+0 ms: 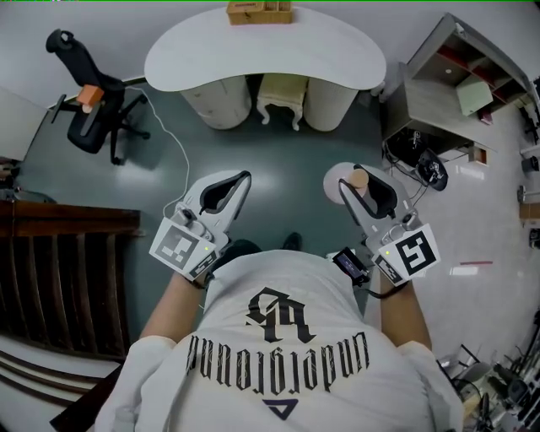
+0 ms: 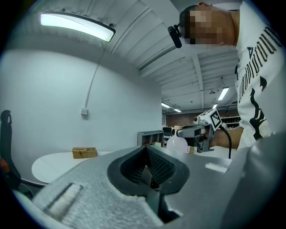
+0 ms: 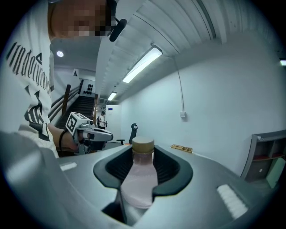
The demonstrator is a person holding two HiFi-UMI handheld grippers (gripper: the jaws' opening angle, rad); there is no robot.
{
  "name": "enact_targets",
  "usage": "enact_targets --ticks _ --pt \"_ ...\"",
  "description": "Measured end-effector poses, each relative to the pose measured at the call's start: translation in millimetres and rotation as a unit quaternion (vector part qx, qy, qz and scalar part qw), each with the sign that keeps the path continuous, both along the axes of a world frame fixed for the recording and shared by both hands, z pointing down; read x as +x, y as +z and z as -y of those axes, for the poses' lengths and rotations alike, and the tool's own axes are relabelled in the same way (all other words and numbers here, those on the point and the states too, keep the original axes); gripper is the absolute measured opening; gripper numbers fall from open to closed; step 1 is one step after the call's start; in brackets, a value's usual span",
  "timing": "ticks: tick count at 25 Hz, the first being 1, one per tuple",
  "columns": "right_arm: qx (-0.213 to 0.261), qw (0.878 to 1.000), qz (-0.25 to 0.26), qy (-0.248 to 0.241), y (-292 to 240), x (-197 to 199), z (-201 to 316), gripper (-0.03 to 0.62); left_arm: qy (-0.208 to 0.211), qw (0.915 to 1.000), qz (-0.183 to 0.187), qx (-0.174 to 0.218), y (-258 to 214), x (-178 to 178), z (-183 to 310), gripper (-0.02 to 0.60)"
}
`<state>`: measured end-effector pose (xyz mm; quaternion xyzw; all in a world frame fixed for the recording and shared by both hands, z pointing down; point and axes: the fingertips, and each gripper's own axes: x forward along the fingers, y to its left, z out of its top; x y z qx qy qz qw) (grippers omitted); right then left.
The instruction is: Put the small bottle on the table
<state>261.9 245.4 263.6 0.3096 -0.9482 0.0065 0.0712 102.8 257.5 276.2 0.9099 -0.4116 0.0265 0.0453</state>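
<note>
A small clear bottle (image 3: 137, 179) with a tan cap sits between the jaws of my right gripper (image 3: 142, 174), which is shut on it, cap pointing away. In the head view the bottle (image 1: 336, 181) shows at the tip of the right gripper (image 1: 350, 181), held in the air short of the white curved table (image 1: 261, 51). My left gripper (image 1: 242, 179) is level with it on the left, shut and with nothing in it. The left gripper view shows its ridged pads (image 2: 156, 166) meeting, and the bottle (image 2: 176, 144) in the right gripper (image 2: 196, 132) beyond.
A small wooden box (image 1: 259, 12) stands at the table's far edge. White pedestals and a stool (image 1: 283, 97) stand under the table. A black office chair (image 1: 97, 110) is at the left, a grey shelf unit (image 1: 460, 84) at the right, dark wooden stairs (image 1: 59, 278) at the near left.
</note>
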Motion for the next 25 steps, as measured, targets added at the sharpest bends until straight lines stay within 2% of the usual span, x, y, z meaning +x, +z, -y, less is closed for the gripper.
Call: enact_targets --ticks 10,19,25 --pt "-0.009 1.0 0.004 0.008 7 9 44 0.138 0.004 1.0 -0.003 -0.008 8 9 45 0.008" --pt "-0.004 1.0 0.001 0.025 7 -9 100 0.138 0.016 0.9998 -0.008 -0.004 13 -9 108 0.008" --pt "-0.009 0.999 -0.001 0.033 14 -39 154 0.138 0.019 0.9997 -0.011 -0.009 19 -44 161 0.008"
